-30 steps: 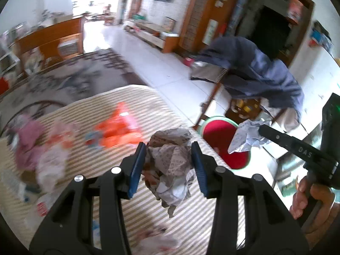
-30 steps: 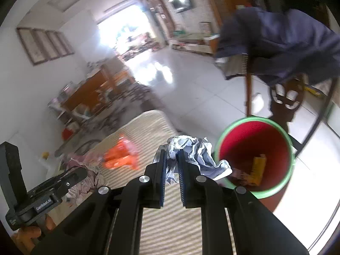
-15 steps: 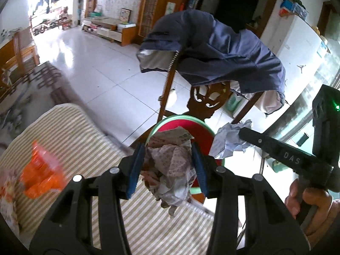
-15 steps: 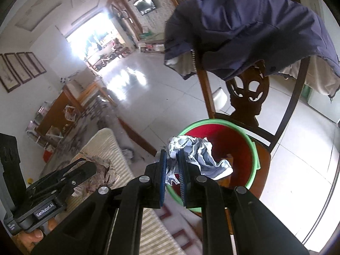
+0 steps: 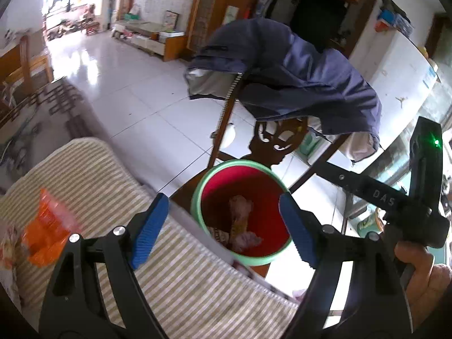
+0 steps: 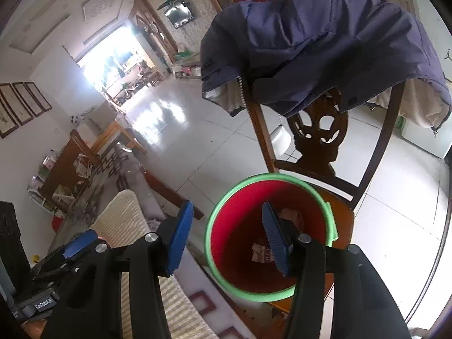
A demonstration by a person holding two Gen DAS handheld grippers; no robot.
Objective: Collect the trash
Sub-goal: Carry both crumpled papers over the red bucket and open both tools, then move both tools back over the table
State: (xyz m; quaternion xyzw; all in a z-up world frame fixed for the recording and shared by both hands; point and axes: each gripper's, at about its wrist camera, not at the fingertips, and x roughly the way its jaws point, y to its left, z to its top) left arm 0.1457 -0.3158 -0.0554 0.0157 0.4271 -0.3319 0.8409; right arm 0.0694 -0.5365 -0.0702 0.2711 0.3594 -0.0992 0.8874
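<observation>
On a chair, the red bin holds crumpled trash; left tool and right tool have just spread, empty.

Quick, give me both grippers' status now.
Left gripper: open, nothing between its fingers; jaws have just been opening, above the red bin.
Right gripper: open, empty; jaws have just been opening over the same bin.

Home living room. Glossy white tiled floor, carved wooden chair with navy jacket draped over its back, wall-mounted TV, framed pictures on white wall, low TV cabinet, patterned rug, striped cushion, red bin with green rim.
</observation>
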